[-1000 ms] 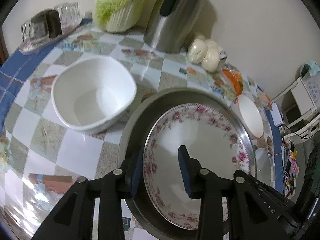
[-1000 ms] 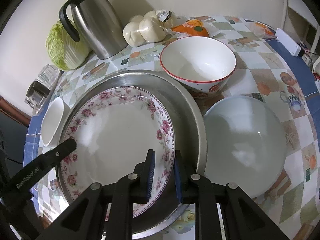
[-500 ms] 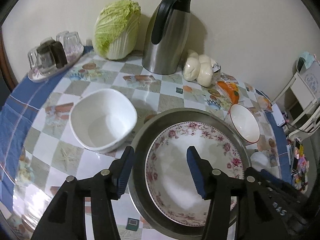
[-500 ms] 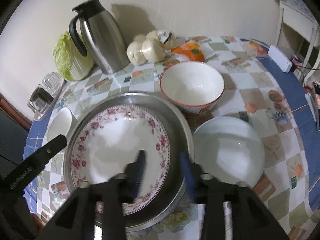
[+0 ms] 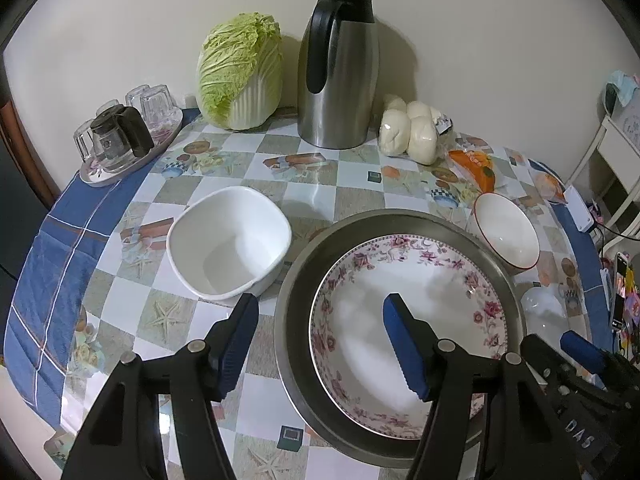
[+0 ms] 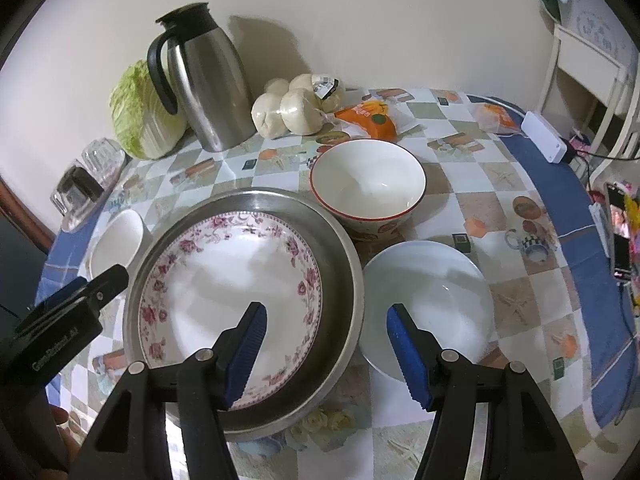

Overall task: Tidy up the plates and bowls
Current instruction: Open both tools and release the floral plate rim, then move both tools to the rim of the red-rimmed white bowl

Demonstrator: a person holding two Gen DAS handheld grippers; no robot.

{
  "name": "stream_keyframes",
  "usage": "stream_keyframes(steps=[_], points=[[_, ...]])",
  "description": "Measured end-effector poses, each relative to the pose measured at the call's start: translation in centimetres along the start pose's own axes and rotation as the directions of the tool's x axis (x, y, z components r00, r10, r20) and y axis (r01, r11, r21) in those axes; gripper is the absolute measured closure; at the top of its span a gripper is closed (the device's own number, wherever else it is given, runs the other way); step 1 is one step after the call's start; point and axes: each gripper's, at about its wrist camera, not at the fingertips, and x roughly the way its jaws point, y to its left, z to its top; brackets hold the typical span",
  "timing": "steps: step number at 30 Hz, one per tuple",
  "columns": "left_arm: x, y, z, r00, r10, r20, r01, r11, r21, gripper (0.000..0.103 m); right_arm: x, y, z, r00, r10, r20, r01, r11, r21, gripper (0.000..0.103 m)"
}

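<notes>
A floral-rimmed plate [image 5: 408,312] [image 6: 224,280] lies inside a steel basin [image 5: 296,280] [image 6: 340,264]. A square white bowl [image 5: 228,244] [image 6: 116,240] sits left of the basin. A red-rimmed bowl [image 5: 506,236] [image 6: 368,180] stands behind it to the right, and a plain white plate [image 6: 428,304] [image 5: 540,306] lies right of it. My left gripper [image 5: 320,332] is open and empty above the basin's left rim. My right gripper [image 6: 324,340] is open and empty above the basin's right rim.
At the back stand a steel thermos jug [image 5: 340,68], a napa cabbage [image 5: 240,72], a bag of buns [image 5: 412,128], an orange packet [image 5: 476,164] and a tray of glasses [image 5: 124,132]. A white power strip [image 6: 544,140] lies at the right table edge.
Both grippers have opened wide and pulled up and back from the floral plate, which stays in the basin.
</notes>
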Motion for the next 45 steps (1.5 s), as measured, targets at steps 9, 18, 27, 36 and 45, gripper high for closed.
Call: stream_keyframes(steps=[9,18,27,36,45], points=[[0.4,0.9,-0.1,0.992,-0.101,-0.073,0.092,0.989,-0.112,0.037,0.4,0.0,-0.3,0.999,0.0,-0.052,-0.001,1.0,-0.008,0.036],[0.3,0.5,-0.1,0.997,-0.051,-0.054,0.045,0.994,-0.102,0.037,-0.9,-2.3,0.4,1.0,0.014,-0.001,-0.014,0.999,0.048,0.036],[0.6,-1.5,0.8,0.998,-0.052,-0.046,0.049,0.996,-0.071,0.037,-2.0,-7.6,2.0,0.999,0.007,0.035,-0.013,0.986,0.168,0.036],[1.2,-5.7,1.7,0.996,-0.077,-0.05,0.079,0.997,0.022,0.037,-0.8,-10.9,2.3,1.0,0.028,-0.011,-0.024,0.963,0.268,0.035],[2.7,-7.0,3.0,0.991,-0.082,-0.106,0.088,0.995,0.053,0.037,-1.3,-12.7,4.1,1.0,0.021,-0.014,-0.015,0.945,0.328,0.035]])
